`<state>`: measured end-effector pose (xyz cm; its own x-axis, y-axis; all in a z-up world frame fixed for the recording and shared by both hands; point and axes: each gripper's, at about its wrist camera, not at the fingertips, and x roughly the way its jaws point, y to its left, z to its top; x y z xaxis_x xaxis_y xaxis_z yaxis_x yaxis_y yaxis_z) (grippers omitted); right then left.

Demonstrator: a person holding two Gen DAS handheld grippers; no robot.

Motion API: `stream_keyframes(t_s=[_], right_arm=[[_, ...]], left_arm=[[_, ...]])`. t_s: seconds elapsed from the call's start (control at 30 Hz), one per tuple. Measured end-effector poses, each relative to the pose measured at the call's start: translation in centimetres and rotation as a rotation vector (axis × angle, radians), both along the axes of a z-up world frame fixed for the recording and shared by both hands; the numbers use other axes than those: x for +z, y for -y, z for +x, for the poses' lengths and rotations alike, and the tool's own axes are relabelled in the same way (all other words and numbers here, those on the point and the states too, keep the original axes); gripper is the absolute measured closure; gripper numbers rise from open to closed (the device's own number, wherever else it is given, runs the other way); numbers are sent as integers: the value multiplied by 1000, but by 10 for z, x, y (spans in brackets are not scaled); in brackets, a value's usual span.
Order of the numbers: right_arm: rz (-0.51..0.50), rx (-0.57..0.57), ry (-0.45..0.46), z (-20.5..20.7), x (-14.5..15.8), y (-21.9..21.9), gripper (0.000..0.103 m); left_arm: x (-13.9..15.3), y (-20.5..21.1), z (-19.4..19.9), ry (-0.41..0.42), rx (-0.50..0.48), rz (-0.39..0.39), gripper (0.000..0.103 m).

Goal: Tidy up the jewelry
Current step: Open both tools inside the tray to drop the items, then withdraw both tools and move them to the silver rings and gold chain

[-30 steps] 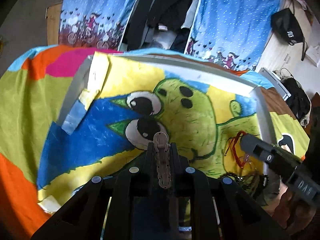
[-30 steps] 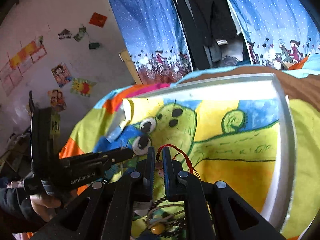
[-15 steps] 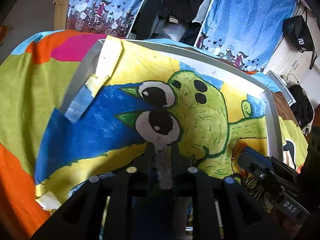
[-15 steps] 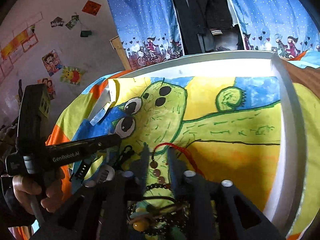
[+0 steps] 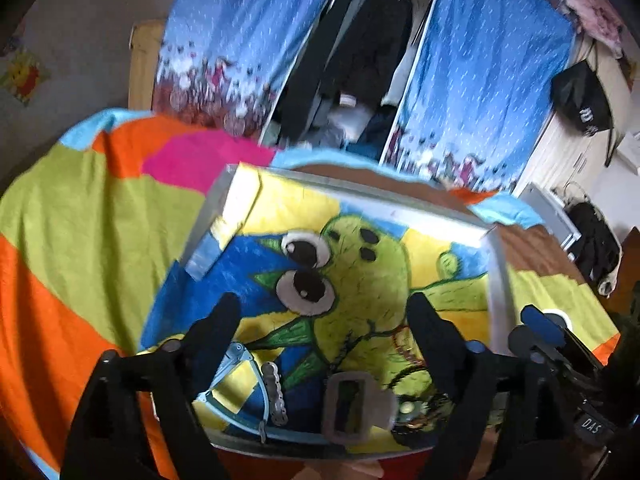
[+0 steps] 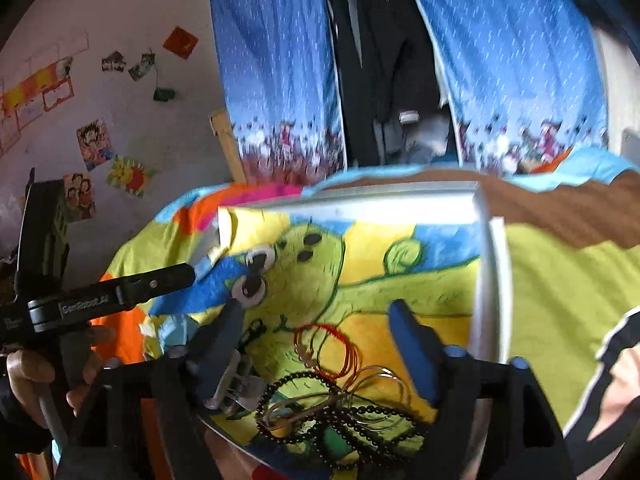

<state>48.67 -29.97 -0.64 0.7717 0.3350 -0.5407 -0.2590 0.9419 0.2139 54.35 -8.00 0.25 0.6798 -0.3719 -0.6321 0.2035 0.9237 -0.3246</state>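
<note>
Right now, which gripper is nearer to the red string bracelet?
The right. The red string bracelet lies between the opening jaws of the right gripper, untouched. The left gripper hovers over the tray further left, its jaws also opening.

Soft daylight, no hard shadows. Both fisheye views bend strongly and darken at the corners. Motion blur smears the blue curtains (image 5: 248,40) and the painted tray (image 6: 490,280); colours stay vivid.

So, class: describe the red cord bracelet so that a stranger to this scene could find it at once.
Start at the white-rimmed tray lined with a green cartoon painting. On its near yellow patch lies a heap of jewelry; the red cord bracelet sits at the heap's far edge. Unlike the black bead strand and thin wire bangles, it is bright red thread.
</note>
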Motion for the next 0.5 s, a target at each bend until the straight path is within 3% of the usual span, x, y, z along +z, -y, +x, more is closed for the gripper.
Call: stream_keyframes(t_s=[0.1, 0.17, 0.23, 0.5], right_arm=[[-3, -24, 70, -17, 19, 0, 12], [-6, -37, 121, -31, 33, -1, 5], [-12, -46, 166, -44, 45, -2, 0], [-24, -75, 304, -99, 83, -2, 0]], left_arm=[[21, 0, -23, 64, 11, 20, 18], [33, 0, -37, 103, 22, 40, 5], [46, -1, -54, 158, 37, 44, 2], [83, -7, -110, 260, 48, 49, 2]])
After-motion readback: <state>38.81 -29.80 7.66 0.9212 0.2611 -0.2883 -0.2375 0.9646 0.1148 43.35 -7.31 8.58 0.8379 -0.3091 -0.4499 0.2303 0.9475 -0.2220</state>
